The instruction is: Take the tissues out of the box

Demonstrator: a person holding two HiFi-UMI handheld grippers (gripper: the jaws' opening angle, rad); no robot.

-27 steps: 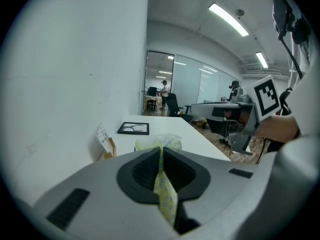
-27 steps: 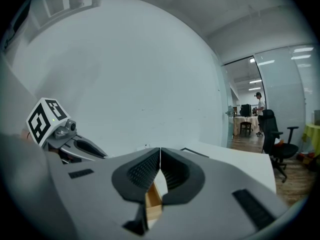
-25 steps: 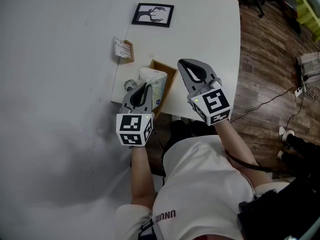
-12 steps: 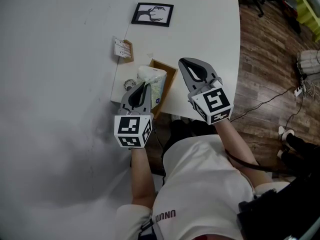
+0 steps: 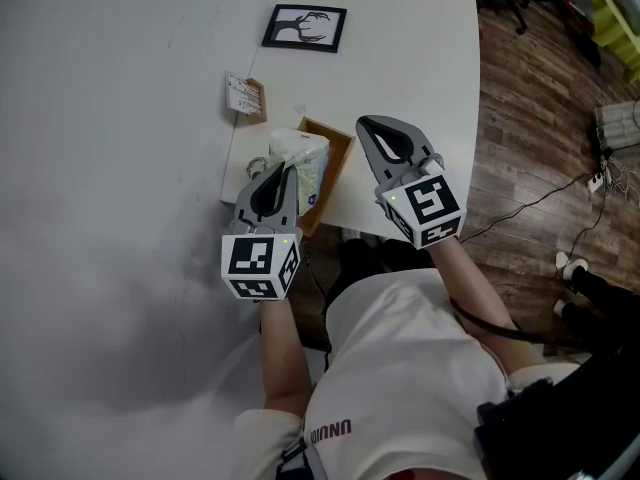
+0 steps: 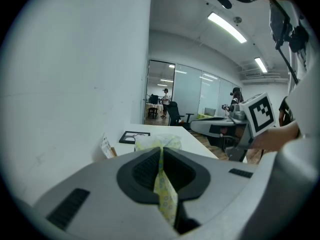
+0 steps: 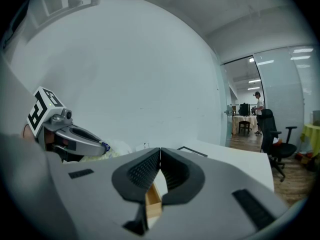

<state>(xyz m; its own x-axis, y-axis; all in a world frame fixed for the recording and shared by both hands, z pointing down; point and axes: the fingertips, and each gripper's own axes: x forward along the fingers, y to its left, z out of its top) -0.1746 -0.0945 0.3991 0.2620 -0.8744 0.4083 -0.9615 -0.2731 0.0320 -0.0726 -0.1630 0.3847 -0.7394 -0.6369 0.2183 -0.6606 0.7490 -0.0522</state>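
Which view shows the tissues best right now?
The left gripper view: the tissues run pinched between the left gripper's shut jaws. The head view shows them standing out of the wooden box, partly behind that gripper. The right gripper view catches only a pale sliver beside it.

head: steep down, far | L/R cams: level, close | shared: table (image 5: 400, 48)
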